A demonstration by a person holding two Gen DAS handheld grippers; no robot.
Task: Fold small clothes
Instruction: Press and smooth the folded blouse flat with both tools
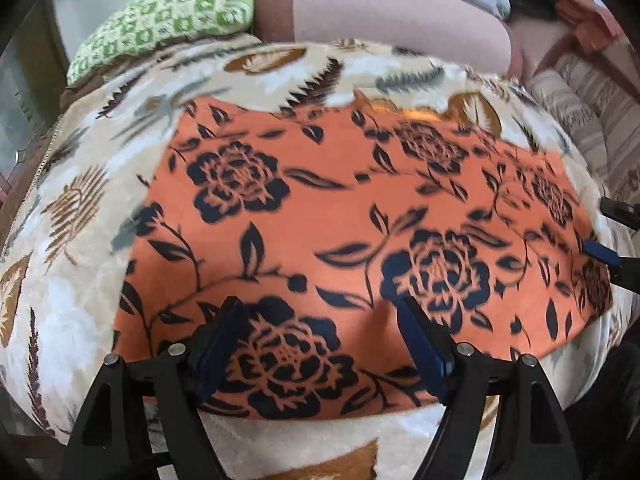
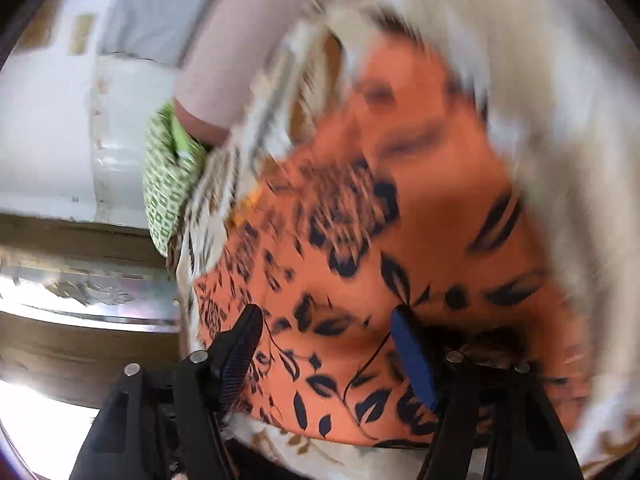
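— Where's the garment?

— The orange floral cloth (image 1: 360, 232) lies spread flat on the cream leaf-patterned blanket (image 1: 80, 288), its near edge close to us.

— And the left gripper (image 1: 316, 320)?

— Tipped steeply down over that near edge, jaws standing wide, cloth showing between them but nothing pinched.

— The right one?

— The right gripper (image 2: 328, 328) sits at the cloth's right side, angled down more shallowly. Its view is smeared with blur, yet the jaws are clearly spread apart, with the printed fabric beneath and not clamped. From the left camera you can see its blue-padded fingers (image 1: 600, 252) at the right edge of the cloth.

— Anything else nearby?

— A green patterned cushion (image 1: 168, 20) at the far left, and someone's bare arm (image 1: 380, 20) resting across the far side.
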